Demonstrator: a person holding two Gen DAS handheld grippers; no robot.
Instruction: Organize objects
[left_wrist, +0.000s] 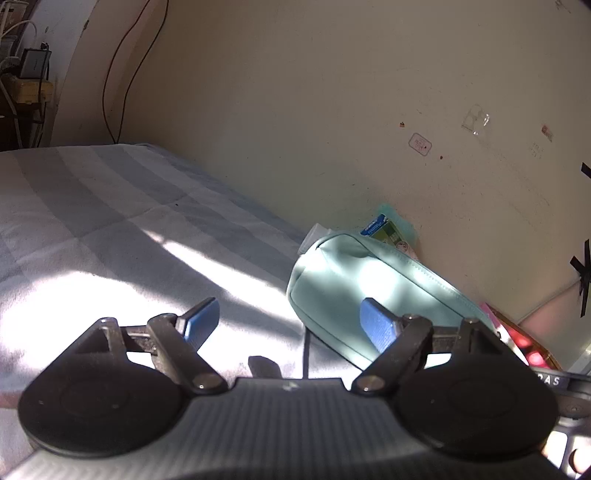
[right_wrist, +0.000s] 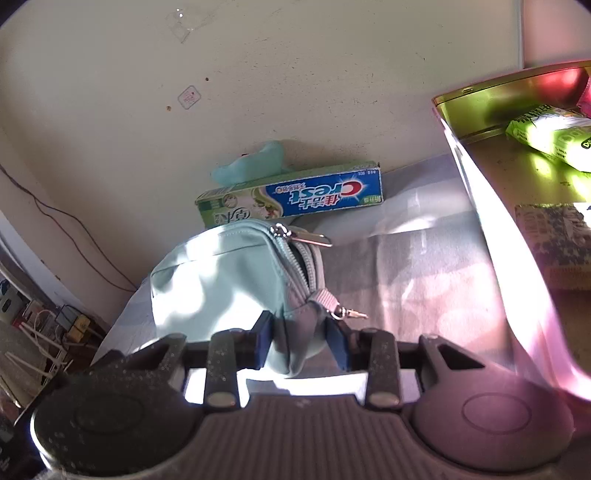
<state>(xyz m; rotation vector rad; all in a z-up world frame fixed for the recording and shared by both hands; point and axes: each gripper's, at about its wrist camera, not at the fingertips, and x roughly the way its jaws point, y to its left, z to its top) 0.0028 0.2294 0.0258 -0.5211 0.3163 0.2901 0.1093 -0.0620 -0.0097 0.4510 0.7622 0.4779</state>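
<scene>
The right gripper (right_wrist: 299, 341) pinches the mint pouch (right_wrist: 229, 280), its near end hidden between the fingers. Its long axis runs toward the toothpaste box (right_wrist: 291, 194) at the wall. The left gripper (left_wrist: 288, 325) stands open, holding nothing.

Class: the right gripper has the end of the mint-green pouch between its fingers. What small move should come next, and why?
Probably lift the pouch slightly. The right gripper is shut on its zipper end, the left gripper stands open beside it, and the Crest toothpaste box lies just behind.

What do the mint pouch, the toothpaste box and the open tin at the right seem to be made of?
Pouch: soft woven fabric, matte, with stitched seams, a metal zipper pull and folds where the right gripper pinches its corner.
Toothpaste box: thin printed cardboard, slightly glossy, with sharp folded edges.
Tin: probably metal, gold-toned and shiny, reflecting colours.
</scene>
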